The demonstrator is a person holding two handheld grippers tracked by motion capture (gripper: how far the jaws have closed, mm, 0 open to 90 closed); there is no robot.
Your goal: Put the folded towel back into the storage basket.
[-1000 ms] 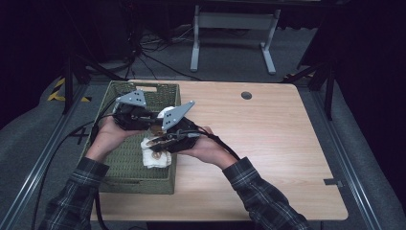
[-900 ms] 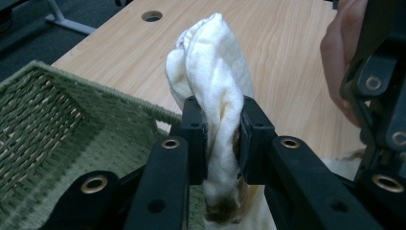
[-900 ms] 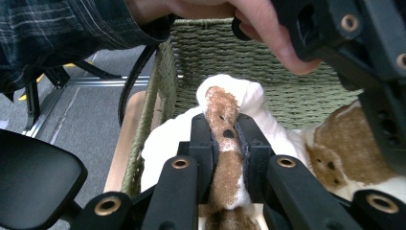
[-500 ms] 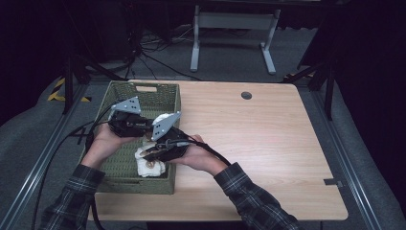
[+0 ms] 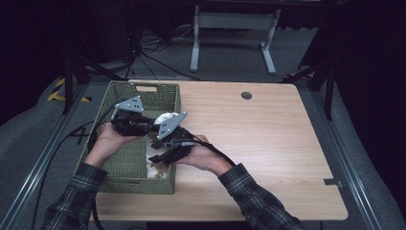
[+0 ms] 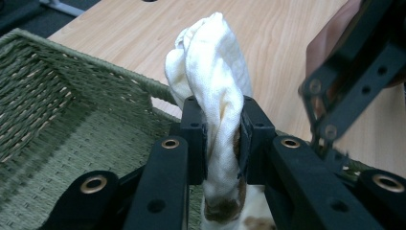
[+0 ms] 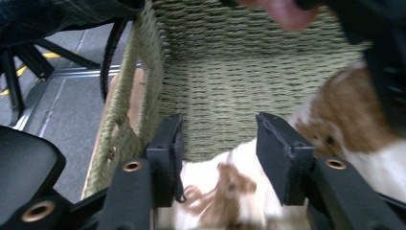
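Observation:
A white cloth with brown patches [image 6: 210, 62] is pinched upright in my left gripper [image 6: 222, 139], which is shut on it above the green woven basket [image 5: 125, 158]. From above, the left gripper [image 5: 152, 123] points right, with the cloth's top [image 5: 165, 116] beyond its tips. My right gripper [image 5: 157, 157] reaches down into the basket. Its jaws have just been opening. In the right gripper view the right gripper [image 7: 220, 143] stands open, and the cloth's patched lower part [image 7: 225, 187] lies under the gap, with neither pad touching it.
The basket sits on the left part of a wooden table [image 5: 268, 143], with its near wall [image 5: 136, 184] close to the front edge. A cable hole [image 5: 246, 95] is at the table's back. Cables [image 5: 57, 153] trail off the left side.
The right gripper has moved left and down into the basket with the cloth's lower end, then its jaws parted off it. The left gripper has kept its hold and place.

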